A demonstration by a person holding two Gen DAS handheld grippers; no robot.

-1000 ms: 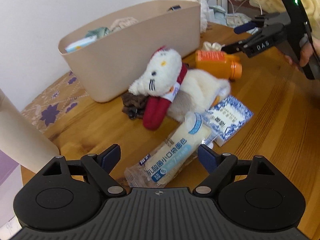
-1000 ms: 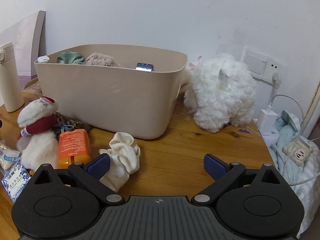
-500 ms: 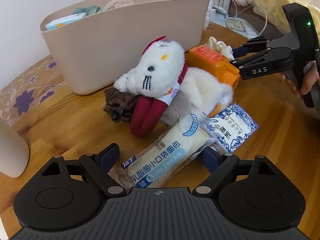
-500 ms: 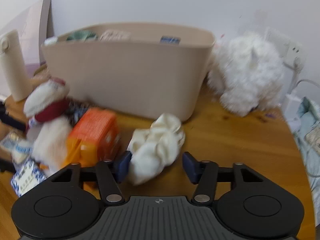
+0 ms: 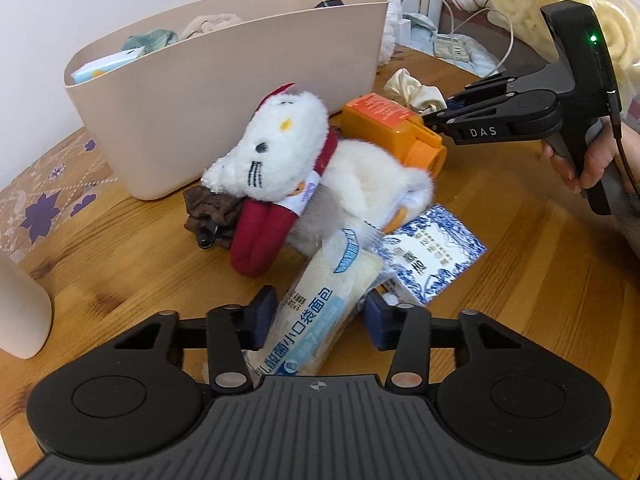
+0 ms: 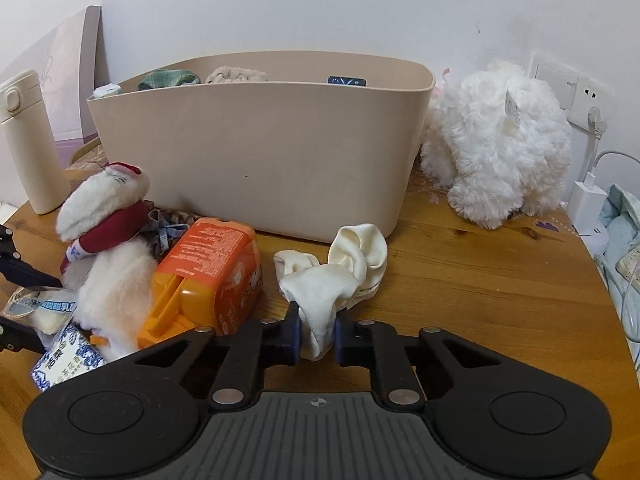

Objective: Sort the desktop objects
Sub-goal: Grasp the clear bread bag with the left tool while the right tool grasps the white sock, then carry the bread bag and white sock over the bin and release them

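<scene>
On a cluttered wooden table (image 6: 480, 288), my right gripper (image 6: 316, 334) pinches a cream sock (image 6: 332, 280) in front of the beige storage basket (image 6: 260, 152). My left gripper (image 5: 316, 320) is closing around a packaged bread roll (image 5: 316, 308), its blue pads at the wrapper's sides. A white plush cat (image 5: 288, 160) with a red scarf lies between them, beside an orange box (image 6: 216, 268) and a blue-and-white tissue pack (image 5: 432, 256); a fluffy white toy (image 6: 496, 144) sits right of the basket
</scene>
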